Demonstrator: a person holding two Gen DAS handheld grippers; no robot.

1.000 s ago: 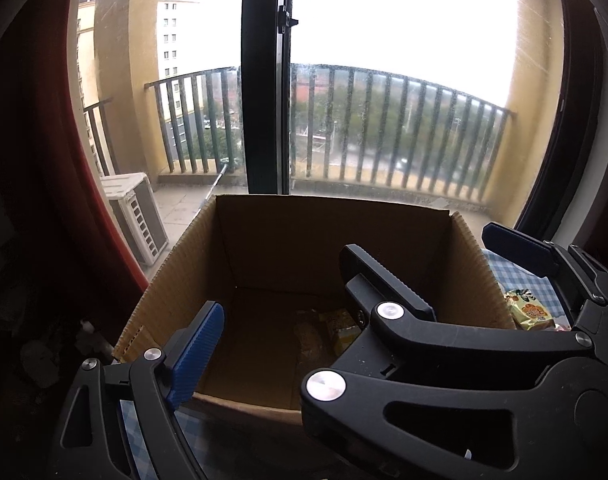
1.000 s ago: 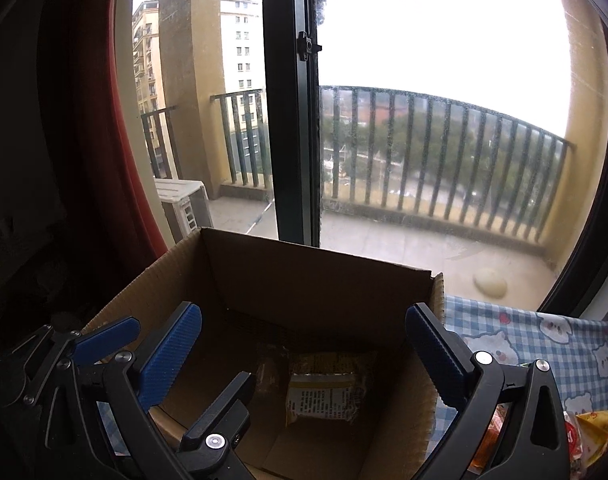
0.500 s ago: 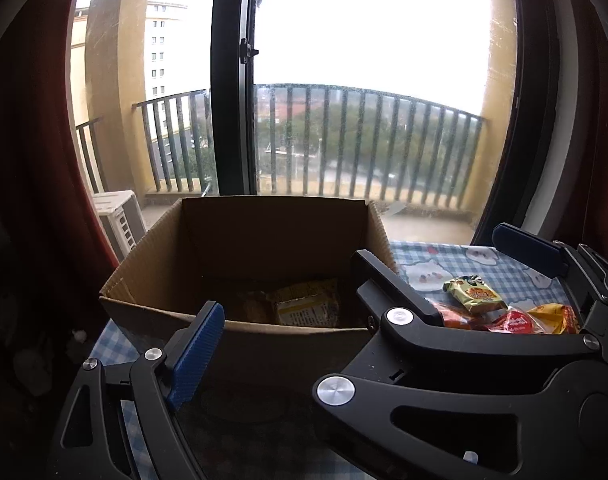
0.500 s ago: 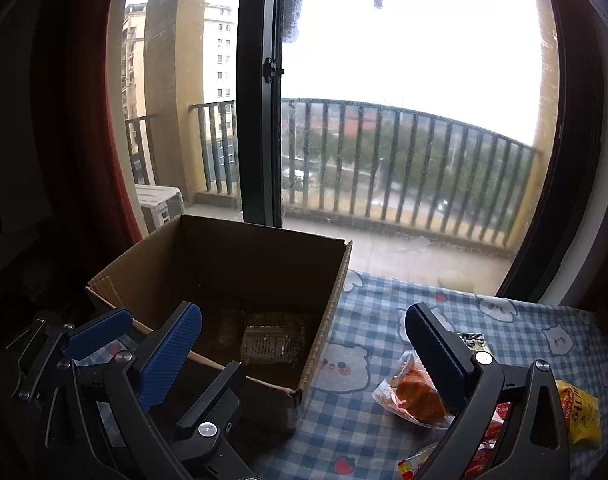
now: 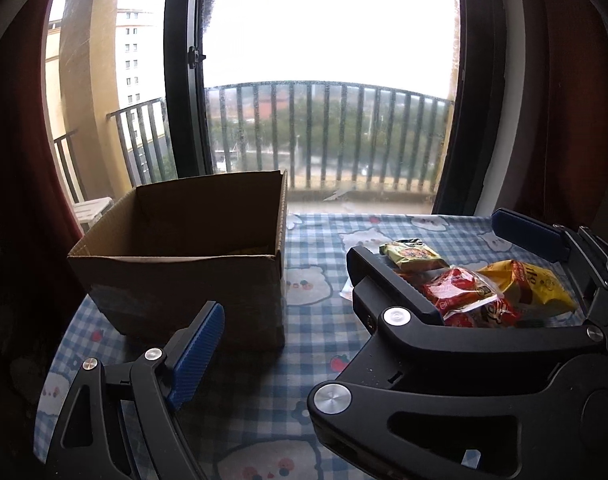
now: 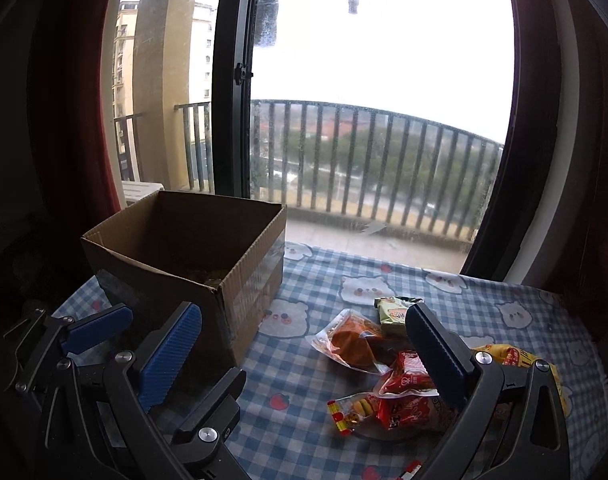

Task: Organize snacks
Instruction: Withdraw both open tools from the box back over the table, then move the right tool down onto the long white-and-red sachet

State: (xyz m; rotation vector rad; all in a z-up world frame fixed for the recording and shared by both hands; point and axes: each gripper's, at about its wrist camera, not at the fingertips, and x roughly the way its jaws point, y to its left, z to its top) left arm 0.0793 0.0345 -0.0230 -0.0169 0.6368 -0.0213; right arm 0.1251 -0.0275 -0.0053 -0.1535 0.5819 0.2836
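Note:
An open cardboard box [image 5: 176,280] [image 6: 176,264] stands on the left of the blue checked tablecloth [image 5: 316,336]; its near wall hides most of what is inside. To its right lies a pile of snacks: a green packet [image 6: 396,310], an orange snack in clear wrap [image 6: 352,340], red packets [image 6: 408,372] and a yellow bag [image 5: 532,284]. My left gripper [image 5: 304,320] is open and empty in front of the box's right corner. My right gripper [image 6: 304,316] is open and empty, just short of the pile, between box and snacks. The right gripper's body hides the left gripper's right finger.
A glass door with a dark frame [image 6: 232,120] and a balcony railing [image 6: 384,168] stand behind the table. Dark red curtains [image 5: 20,160] hang at both sides. The cloth's right edge [image 6: 592,360] runs just past the yellow bag.
Both grippers have drawn back from over the box and swung right, still open. The box now sits left in both views and the snack pile has come into view.

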